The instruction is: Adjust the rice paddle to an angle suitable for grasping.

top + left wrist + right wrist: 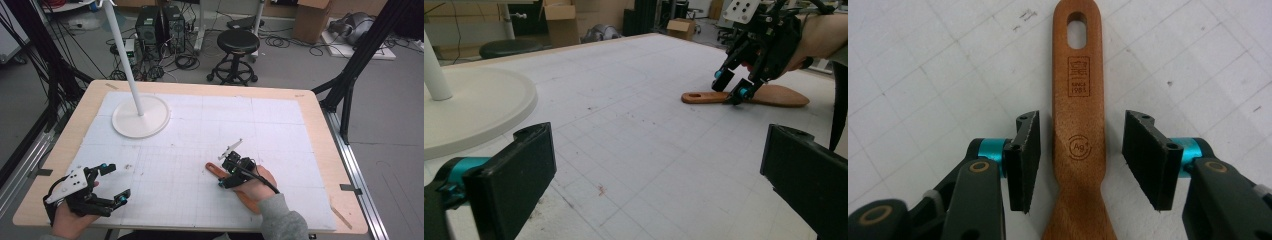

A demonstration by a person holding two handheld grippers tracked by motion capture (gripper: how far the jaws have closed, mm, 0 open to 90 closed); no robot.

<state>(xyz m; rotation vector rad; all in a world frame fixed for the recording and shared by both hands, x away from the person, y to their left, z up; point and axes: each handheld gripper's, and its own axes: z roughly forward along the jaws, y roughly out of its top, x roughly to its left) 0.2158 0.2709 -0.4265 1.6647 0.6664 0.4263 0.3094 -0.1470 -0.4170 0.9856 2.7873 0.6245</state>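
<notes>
A wooden spatula lies flat on the white gridded mat, its holed handle end pointing left and its blade under the person's right hand. My right gripper points down over the handle. In the right gripper view the handle runs up between the two pads, with a gap on each side, so the gripper is open around it. My left gripper rests open near the front left corner with nothing in it. Its view shows the spatula and the right gripper farther off.
A white round lamp base with a tall slanted pole stands at the back left of the mat. The wooden table edge frames the mat. A black stool and computer towers stand on the floor behind.
</notes>
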